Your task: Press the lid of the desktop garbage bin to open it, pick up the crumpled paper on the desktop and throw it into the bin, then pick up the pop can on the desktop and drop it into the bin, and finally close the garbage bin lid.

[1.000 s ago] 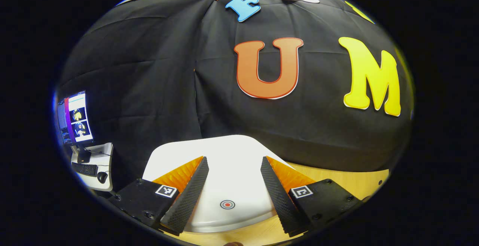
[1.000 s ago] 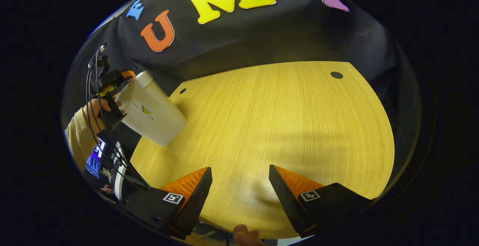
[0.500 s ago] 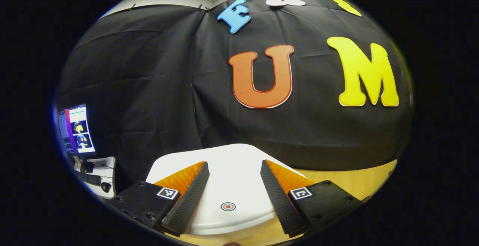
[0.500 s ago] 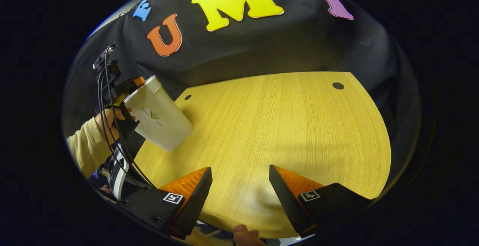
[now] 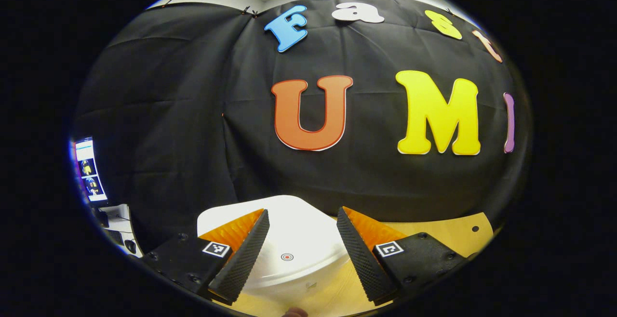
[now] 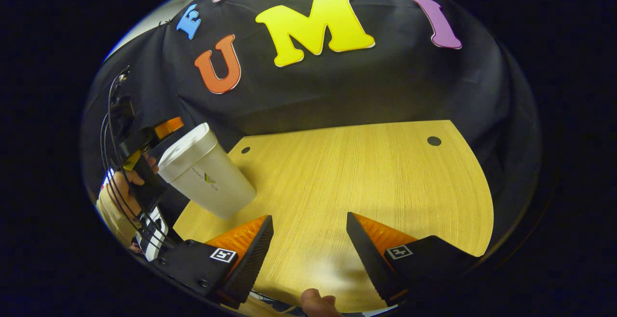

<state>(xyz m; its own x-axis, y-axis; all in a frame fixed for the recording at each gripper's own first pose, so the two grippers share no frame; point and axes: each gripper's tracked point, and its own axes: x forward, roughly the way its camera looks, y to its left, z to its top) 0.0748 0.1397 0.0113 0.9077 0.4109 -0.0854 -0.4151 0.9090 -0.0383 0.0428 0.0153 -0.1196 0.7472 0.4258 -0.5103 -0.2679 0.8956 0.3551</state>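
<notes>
The white garbage bin [image 6: 212,182] stands at the left edge of the wooden table [image 6: 366,177] in the right gripper view, with its lid down. In the left gripper view its lid [image 5: 299,240], marked with a small red target dot [image 5: 287,257], lies just below and between my fingers. My left gripper [image 5: 301,211] is open above the lid and holds nothing. It also appears as the left gripper [image 6: 161,131] behind the bin's top, held by a hand. My right gripper [image 6: 309,217] is open over bare table, to the right of the bin.
A monitor [image 5: 89,170] and a small side desk stand far left beyond the booth wall. The tabletop has two dark holes [image 6: 434,140] [image 6: 245,150] near its far edge. A thumb [image 6: 318,302] shows at the bottom of the right gripper view.
The left gripper view has swung to the right, with the lid now lower and smaller between the fingers. In the right gripper view the bin and table have slid downward. Both grippers stayed open.
</notes>
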